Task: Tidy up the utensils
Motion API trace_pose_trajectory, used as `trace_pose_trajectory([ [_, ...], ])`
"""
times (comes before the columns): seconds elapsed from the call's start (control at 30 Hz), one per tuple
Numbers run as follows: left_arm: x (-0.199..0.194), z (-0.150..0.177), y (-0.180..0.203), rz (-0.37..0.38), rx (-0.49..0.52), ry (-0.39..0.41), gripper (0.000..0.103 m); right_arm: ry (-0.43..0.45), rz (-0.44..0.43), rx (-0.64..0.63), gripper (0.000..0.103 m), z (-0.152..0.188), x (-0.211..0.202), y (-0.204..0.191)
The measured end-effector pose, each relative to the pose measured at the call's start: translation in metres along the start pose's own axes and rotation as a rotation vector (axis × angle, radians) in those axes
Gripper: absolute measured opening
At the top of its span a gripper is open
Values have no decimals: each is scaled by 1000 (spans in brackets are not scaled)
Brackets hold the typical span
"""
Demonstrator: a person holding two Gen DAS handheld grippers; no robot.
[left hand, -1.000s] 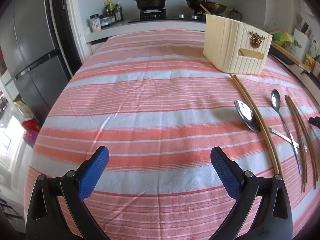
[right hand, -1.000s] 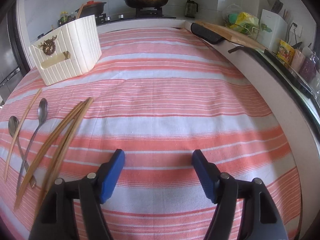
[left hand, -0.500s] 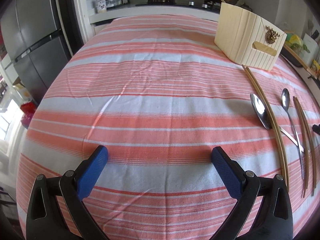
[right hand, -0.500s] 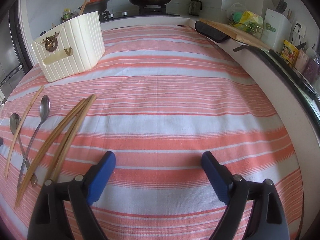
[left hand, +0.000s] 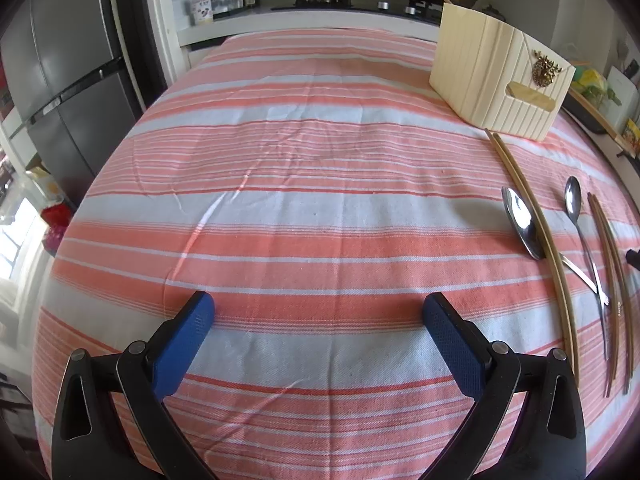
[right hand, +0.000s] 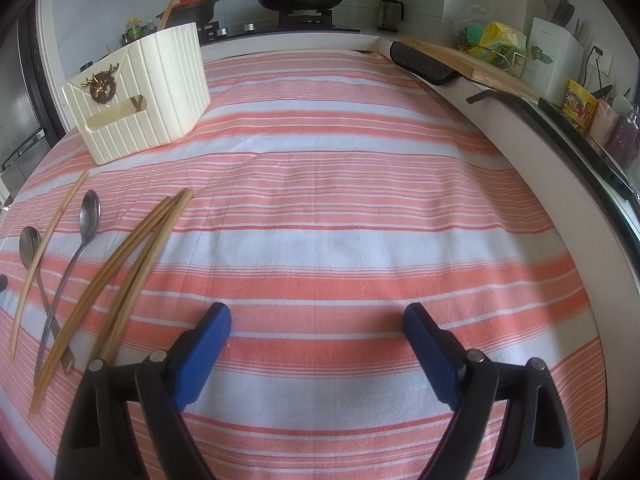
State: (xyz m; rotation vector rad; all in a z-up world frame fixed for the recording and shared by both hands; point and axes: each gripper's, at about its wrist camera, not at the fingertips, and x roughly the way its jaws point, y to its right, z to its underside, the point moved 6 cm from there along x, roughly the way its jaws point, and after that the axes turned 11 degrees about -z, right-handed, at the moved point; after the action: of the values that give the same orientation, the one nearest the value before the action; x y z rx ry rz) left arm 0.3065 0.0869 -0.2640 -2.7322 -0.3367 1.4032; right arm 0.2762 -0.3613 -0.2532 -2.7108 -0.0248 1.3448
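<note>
Hovering over a woven tablecloth (left hand: 312, 216) of coral and white stripes, the left gripper (left hand: 318, 310) has its jaws spread wide with nothing between the textured blue pads (left hand: 182, 344). The right gripper (right hand: 317, 318) is likewise spread wide and empty, over bare cloth.

Between the two, the utensils lie loose on the cloth. Two polished metal spoons (right hand: 86, 220) lie with their oval bowls toward the far side and their slim handles crossing near the front. A pale bamboo chopstick pair (left hand: 532, 224) lies over the left spoon's neck (left hand: 524, 224). Darker, slender chopsticks (right hand: 132, 264) fan out just right of the spoons.

Farther back stands a cream, ribbed holder (right hand: 148, 92), with a gold deer emblem and a slot handle on its front face.
</note>
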Motion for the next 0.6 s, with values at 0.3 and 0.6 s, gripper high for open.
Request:
trace_pose_trajectory([
  [0.3, 3, -2, 1, -10, -6, -4, 103, 0, 0, 0, 90, 0, 0, 0],
  [0.6, 6, -5, 1, -34, -29, -10, 103, 0, 0, 0, 90, 0, 0, 0],
])
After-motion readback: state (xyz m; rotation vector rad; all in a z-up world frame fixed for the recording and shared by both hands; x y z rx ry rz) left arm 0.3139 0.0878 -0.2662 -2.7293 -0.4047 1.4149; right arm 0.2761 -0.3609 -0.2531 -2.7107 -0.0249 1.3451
